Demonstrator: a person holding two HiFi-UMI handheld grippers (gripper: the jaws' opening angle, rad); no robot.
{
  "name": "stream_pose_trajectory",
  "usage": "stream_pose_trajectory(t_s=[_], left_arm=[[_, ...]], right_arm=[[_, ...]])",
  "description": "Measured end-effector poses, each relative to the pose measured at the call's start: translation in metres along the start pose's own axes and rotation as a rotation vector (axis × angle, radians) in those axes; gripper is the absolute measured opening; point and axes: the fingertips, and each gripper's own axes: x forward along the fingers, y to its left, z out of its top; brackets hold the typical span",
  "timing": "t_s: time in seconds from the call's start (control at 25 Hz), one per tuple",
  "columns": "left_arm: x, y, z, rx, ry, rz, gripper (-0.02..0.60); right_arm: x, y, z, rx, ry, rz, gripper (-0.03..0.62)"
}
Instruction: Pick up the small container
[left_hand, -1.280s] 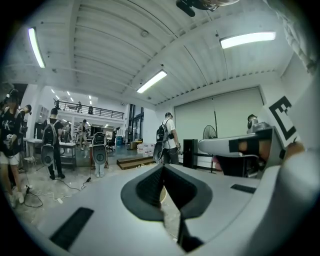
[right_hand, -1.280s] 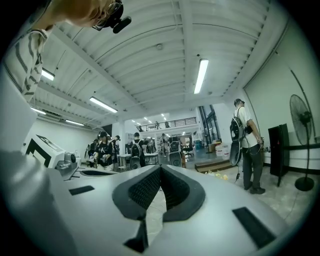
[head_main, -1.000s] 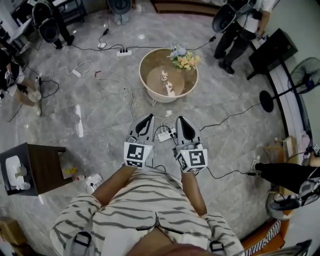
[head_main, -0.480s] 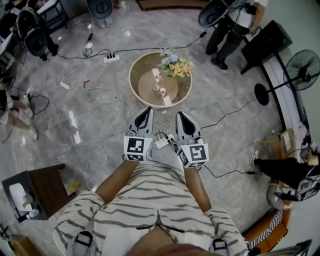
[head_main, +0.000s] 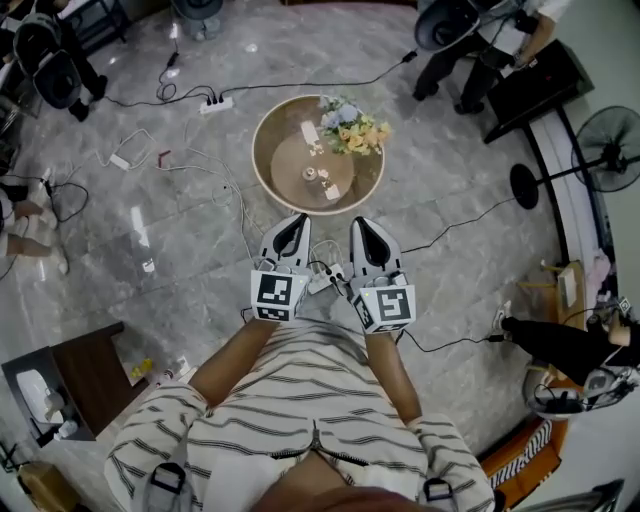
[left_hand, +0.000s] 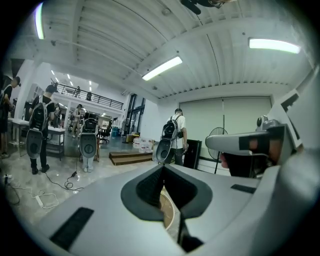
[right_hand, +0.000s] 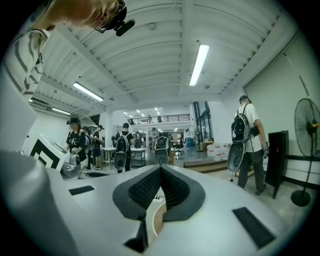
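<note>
Evidently nothing is done yet: the left gripper (head_main: 293, 227) is clenched empty, short of the round table (head_main: 282, 140); the small container (head_main: 310, 174) sits untouched on it (near the flowers (head_main: 352, 125)); the right gripper (head_main: 362, 228) is likewise clenched and empty.

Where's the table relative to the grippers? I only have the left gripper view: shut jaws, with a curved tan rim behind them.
Observer: In the head view, the round tan table with a raised rim stands on the grey marble floor, straight ahead of both grippers and not yet reached.
Operator: Anything on it?
Observer: A bunch of pastel flowers sits at its far right edge. A few small pale items lie near the middle, too small to tell which is the container.
Operator: Right gripper?
Observer: The right gripper has its jaws together with nothing between them. It is beside the left gripper, not touching it.
</note>
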Motion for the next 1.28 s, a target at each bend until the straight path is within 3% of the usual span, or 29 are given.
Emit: stream_pose_trajectory(t_s=[0.44,0.64,0.96,1.28], left_arm=[[0.085,0.002,-0.031,-0.028,0.056,0.185,0.0],[0.125,0.004,-0.06,-0.032,0.113,0.23,0.0],[0.177,0.031,-0.129,-0.034,0.169,0.293,0.0],[0.206,0.047,-0.211,-0.073,0.225,0.311,0.0]], right_arm=[[0.053,-0.092,-0.039,0.035,0.062,0.121,0.009],[0.076,-0.12,-0.079,0.085,0.133,0.172,0.009],[0.123,-0.144,-0.149,0.084,0.185,0.231,0.009],[0.151,-0.16,-0.22,0.085,0.209,0.207,0.009]])
